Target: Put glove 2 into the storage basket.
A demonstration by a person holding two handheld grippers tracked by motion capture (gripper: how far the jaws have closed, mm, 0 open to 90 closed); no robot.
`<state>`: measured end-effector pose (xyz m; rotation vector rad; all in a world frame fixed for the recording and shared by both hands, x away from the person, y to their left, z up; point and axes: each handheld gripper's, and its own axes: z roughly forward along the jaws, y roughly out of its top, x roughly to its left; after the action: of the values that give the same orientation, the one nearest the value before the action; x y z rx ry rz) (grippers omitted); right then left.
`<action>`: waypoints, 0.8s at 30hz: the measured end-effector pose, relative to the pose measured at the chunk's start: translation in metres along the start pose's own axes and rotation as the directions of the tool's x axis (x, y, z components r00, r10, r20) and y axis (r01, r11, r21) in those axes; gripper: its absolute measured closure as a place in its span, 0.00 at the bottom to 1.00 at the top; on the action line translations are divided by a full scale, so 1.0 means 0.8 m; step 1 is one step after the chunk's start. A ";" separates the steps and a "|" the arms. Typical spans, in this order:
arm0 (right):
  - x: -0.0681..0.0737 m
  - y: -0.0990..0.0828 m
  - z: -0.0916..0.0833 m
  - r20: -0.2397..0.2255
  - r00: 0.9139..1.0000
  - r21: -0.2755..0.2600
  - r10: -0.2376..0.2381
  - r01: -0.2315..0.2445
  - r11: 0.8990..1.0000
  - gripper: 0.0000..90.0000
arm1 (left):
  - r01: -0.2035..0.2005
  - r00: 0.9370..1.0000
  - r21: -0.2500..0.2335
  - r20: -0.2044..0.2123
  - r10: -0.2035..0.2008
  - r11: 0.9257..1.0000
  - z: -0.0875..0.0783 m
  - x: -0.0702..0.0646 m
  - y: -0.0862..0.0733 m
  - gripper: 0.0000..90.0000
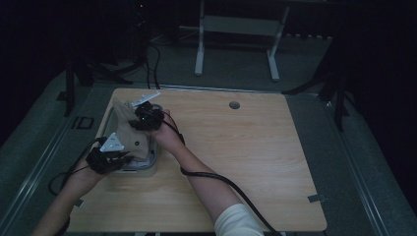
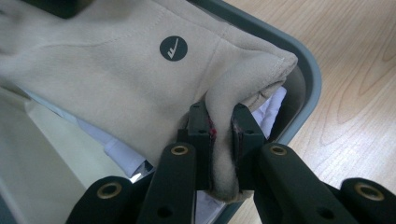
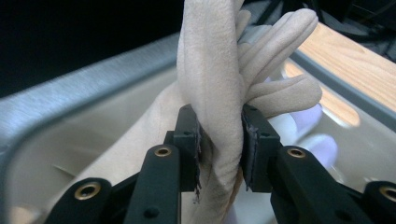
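Both grippers' jaws clamped on beige suede-like cloth garment: left gripper at the near fold, right gripper at the far end. Garment half inside grey plastic bin on wooden tabletop; lowering and release remain, by my reading.

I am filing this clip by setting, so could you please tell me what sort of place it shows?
Probably a lab or recording room, not a home: a lone wooden table on grey carpet, dark surroundings, a bare desk frame behind, and cables on the floor.
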<state>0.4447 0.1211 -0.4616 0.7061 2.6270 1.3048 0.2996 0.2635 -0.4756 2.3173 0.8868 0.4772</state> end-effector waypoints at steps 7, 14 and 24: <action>-0.013 -0.020 0.020 -0.002 0.999 0.056 0.041 -0.041 0.998 0.78 | 0.010 1.000 0.019 0.008 -0.010 1.000 0.012 0.000 -0.003 0.91; -0.024 -0.026 0.022 -0.017 0.997 0.054 0.074 -0.073 0.996 0.72 | 0.023 1.000 0.021 0.013 -0.023 1.000 0.022 0.000 -0.003 0.90; -0.031 -0.015 -0.002 -0.018 0.995 0.046 0.094 -0.093 0.995 0.31 | 0.052 0.998 0.031 0.032 -0.053 0.998 0.021 0.002 -0.002 0.87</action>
<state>0.4617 0.1025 -0.4728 0.8371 2.6766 1.2863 0.3085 0.2584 -0.4890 2.3160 0.9428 0.4044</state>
